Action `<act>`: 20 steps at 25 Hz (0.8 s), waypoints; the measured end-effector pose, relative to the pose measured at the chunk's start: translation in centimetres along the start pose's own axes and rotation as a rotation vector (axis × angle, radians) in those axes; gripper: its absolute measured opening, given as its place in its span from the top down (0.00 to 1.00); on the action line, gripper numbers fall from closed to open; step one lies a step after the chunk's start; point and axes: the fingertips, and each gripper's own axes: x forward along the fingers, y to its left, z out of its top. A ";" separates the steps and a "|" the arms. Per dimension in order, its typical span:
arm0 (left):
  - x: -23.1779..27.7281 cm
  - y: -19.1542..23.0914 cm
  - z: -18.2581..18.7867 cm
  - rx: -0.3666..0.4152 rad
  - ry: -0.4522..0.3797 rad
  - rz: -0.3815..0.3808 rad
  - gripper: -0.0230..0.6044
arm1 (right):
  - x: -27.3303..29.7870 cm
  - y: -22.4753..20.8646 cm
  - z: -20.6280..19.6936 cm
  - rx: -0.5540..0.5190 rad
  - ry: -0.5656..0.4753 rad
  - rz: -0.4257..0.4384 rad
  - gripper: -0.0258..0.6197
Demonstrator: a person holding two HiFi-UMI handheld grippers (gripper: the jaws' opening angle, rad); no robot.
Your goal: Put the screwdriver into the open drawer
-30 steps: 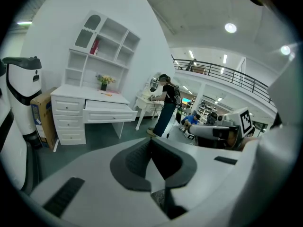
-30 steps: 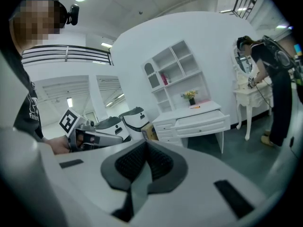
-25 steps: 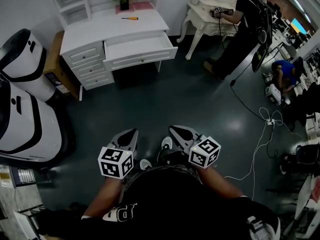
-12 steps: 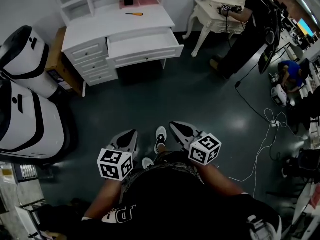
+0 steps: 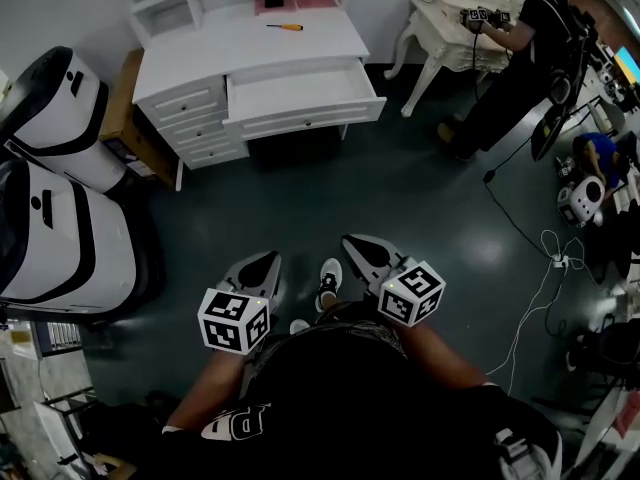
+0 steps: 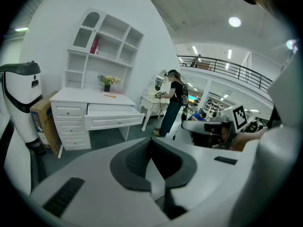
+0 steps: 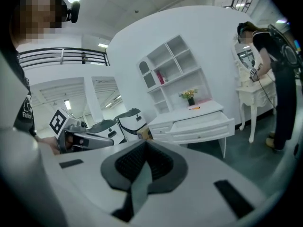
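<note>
Where the dark, glossy floor (image 5: 400,198) meets the white wall stands a white desk (image 5: 190,58), its wide drawer (image 5: 300,88) pulled open. The screwdriver (image 5: 285,27) (orange handle, dark shaft) lies flat on the desktop behind the drawer. Left gripper (image 5: 266,261) and right gripper (image 5: 352,242), well apart from it, have jaws closed on nothing.

Right gripper (image 7: 144,148), jaws together with nothing between them, faces a white desk (image 7: 175,115).
An orange screwdriver (image 7: 194,108) lies on top, above the open drawer (image 7: 203,128).
</note>
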 end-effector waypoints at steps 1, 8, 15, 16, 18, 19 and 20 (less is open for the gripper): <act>0.6 0.3 0.6 0.002 -0.001 0.001 0.95 | 0.5 -0.7 0.6 -0.003 -0.004 -0.003 0.95; 5.2 2.0 4.6 0.018 -0.007 0.003 0.95 | 3.1 -5.4 3.6 0.001 -0.013 -0.010 0.95; 9.9 3.9 7.2 0.016 0.012 0.009 0.95 | 6.7 -8.5 4.5 0.032 0.021 0.026 0.95; 10.5 4.1 7.8 0.016 0.013 0.010 0.95 | 7.0 -9.1 4.9 0.035 0.019 0.027 0.95; 11.7 4.4 8.8 0.011 0.016 0.010 0.94 | 7.6 -10.4 5.9 0.039 0.012 0.028 0.95; 12.2 4.5 9.2 0.003 0.019 0.009 0.94 | 7.8 -11.0 6.4 0.040 0.008 0.029 0.95; 12.7 4.6 9.6 -0.007 0.021 0.010 0.95 | 8.0 -11.6 6.9 0.039 0.004 0.031 0.95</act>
